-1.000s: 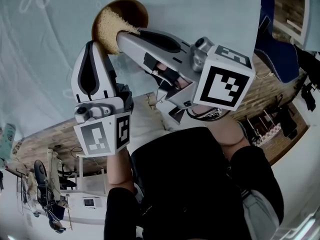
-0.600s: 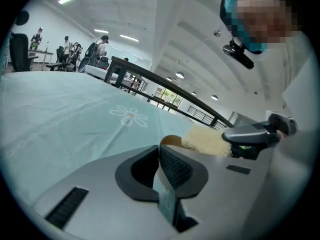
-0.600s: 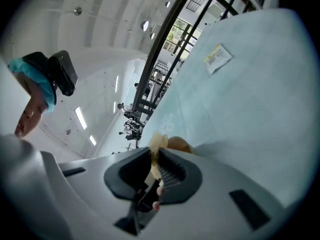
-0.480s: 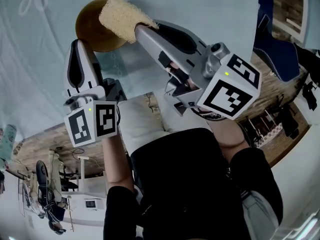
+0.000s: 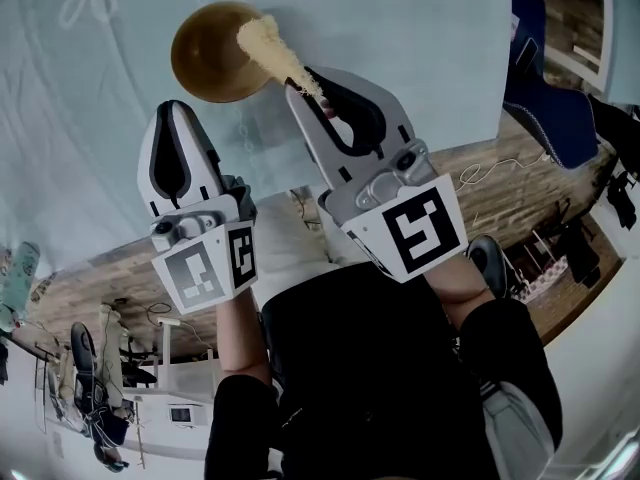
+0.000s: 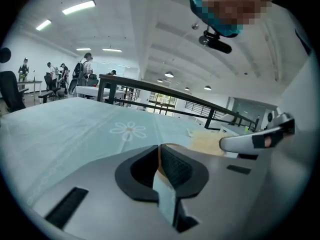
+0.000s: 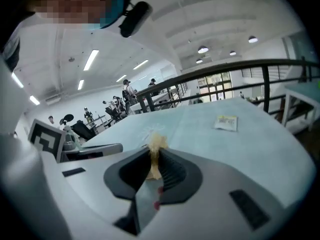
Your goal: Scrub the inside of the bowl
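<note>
Wooden bowl on the cloth, loofah clamped in the right tongs, left tongs slack.
The brown bowl point(image 5: 210, 53) sits upright on the pale blue tablecloth point(image 5: 400, 28), just past both tips. Your right gripper point(image 5: 297, 81) is pinched tight on the yellow loofah pad point(image 5: 272, 46), which pokes over the bowl's near rim. Your left gripper point(image 5: 173, 108) has just been parting its jaws, only a slit, nothing pinched. The bowl looks light, stiff and likely to skid, so take its near rim. The loofah's soft and floppy.
</note>
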Available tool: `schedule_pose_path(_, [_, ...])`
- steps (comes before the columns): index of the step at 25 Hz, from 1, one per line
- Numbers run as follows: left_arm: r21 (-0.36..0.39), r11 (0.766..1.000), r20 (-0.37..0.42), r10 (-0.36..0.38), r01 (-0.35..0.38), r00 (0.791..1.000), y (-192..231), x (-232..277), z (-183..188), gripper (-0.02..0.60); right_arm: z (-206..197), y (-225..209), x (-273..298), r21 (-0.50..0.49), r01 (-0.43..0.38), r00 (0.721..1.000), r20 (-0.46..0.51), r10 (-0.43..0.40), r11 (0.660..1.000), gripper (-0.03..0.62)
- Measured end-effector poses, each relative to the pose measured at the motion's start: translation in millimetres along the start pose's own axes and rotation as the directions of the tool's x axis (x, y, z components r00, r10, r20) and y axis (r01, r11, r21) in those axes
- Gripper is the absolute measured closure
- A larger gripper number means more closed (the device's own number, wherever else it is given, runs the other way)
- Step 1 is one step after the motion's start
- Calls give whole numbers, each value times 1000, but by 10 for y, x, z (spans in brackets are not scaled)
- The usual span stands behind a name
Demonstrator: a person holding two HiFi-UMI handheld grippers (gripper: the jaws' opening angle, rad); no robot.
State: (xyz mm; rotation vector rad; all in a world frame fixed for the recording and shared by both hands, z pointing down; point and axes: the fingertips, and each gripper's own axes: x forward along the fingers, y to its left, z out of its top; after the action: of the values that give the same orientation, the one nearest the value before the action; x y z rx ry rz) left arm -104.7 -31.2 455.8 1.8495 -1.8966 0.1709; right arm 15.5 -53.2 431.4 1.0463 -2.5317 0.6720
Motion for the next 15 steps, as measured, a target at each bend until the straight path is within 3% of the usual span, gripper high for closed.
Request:
schedule_pose_path(3, [-19, 1000, 10, -22, 22, 1000, -93, -68, 62, 565, 87, 147, -84, -81, 27, 999, 47, -23, 996, 545])
schedule_pose_path(8, [-33, 998, 46, -45, 46, 998, -251, -241, 196, 568, 184, 311, -228, -87, 9, 999, 40, -5, 996, 545])
schedule_pose_path(15, [36, 989, 96, -146, 143, 985, -570, -403, 707, 568, 613, 335, -450, -84, 49, 994, 100, -40, 995, 545])
